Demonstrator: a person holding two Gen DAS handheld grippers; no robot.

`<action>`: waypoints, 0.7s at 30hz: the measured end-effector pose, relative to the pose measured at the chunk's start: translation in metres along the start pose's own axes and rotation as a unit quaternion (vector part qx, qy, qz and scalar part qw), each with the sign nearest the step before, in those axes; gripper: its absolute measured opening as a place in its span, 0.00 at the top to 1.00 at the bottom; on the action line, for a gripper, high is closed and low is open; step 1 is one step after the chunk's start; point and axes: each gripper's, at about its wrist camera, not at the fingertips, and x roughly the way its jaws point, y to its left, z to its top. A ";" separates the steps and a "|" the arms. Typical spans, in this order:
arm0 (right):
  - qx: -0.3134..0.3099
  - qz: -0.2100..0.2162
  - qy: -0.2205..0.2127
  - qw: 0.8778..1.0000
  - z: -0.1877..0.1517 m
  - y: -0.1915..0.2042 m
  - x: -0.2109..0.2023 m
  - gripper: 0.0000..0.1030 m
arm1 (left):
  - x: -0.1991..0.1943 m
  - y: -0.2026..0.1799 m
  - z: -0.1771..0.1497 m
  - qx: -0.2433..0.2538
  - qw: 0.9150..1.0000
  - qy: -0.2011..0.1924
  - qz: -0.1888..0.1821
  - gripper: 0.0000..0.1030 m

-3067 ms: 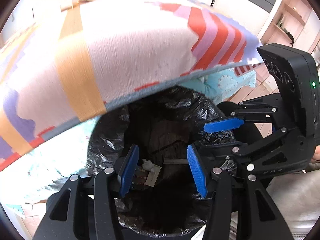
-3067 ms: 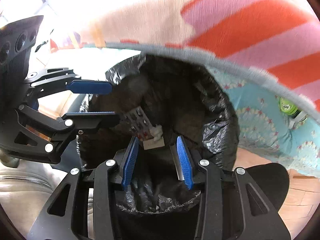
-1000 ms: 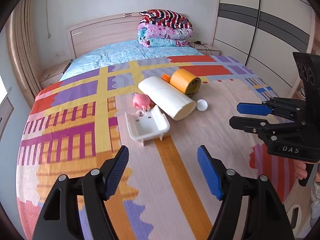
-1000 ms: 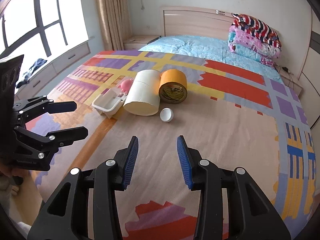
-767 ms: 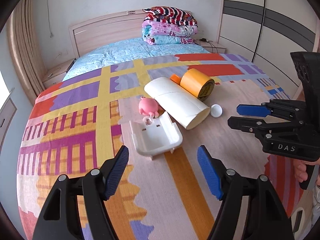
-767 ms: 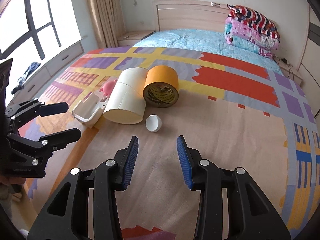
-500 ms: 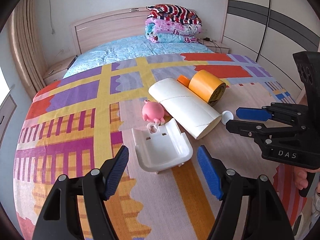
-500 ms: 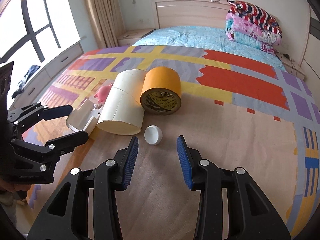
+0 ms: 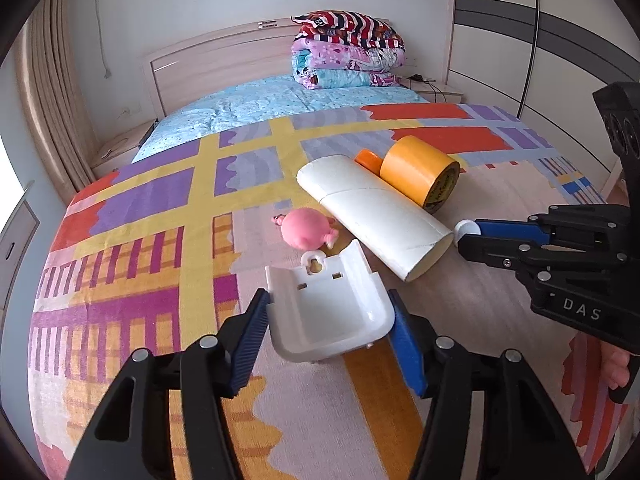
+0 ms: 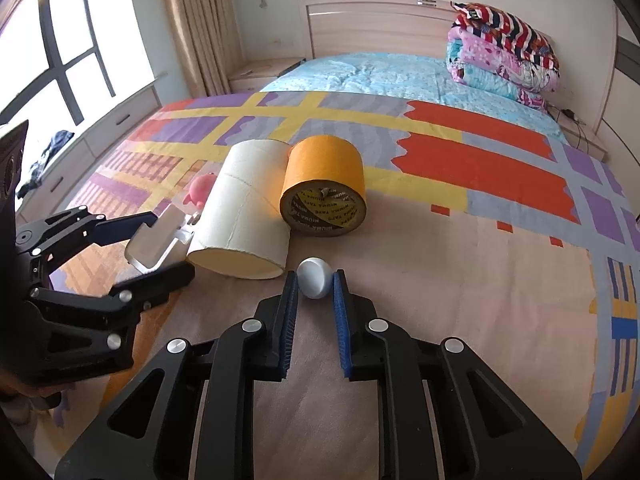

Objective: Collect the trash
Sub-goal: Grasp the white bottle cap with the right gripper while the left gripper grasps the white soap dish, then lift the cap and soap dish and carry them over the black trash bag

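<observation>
Bed with patchwork-coloured blanket [image 9: 132, 264] carries the trash cluster mid-bed. Far: long white cardboard tube [image 9: 372, 220], orange tape roll [image 10: 324, 184] touching its right. Near left: white plastic tray-shaped holder [image 9: 328, 312], between left gripper [image 9: 328, 332] fingers, closing, pads at its sides. Near right: small white round cap [image 10: 315, 278], right gripper [image 10: 314, 300] fingers narrow and closing on it. Step: double pick. Next: likely confirm both grips, lift, carry to a bin; none in view.
</observation>
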 end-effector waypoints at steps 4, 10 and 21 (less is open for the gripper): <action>-0.001 -0.002 0.001 1.000 -0.003 0.001 -0.002 0.90 | -0.004 -0.001 -0.005 0.005 1.000 0.000 -0.004 0.46; -0.001 -0.001 -0.002 1.000 -0.011 0.004 -0.013 0.91 | -0.021 -0.007 -0.014 0.015 1.000 -0.010 -0.005 0.46; -0.003 0.000 -0.020 1.000 -0.029 0.015 -0.050 0.91 | -0.072 -0.025 -0.034 0.040 0.998 -0.038 -0.011 0.46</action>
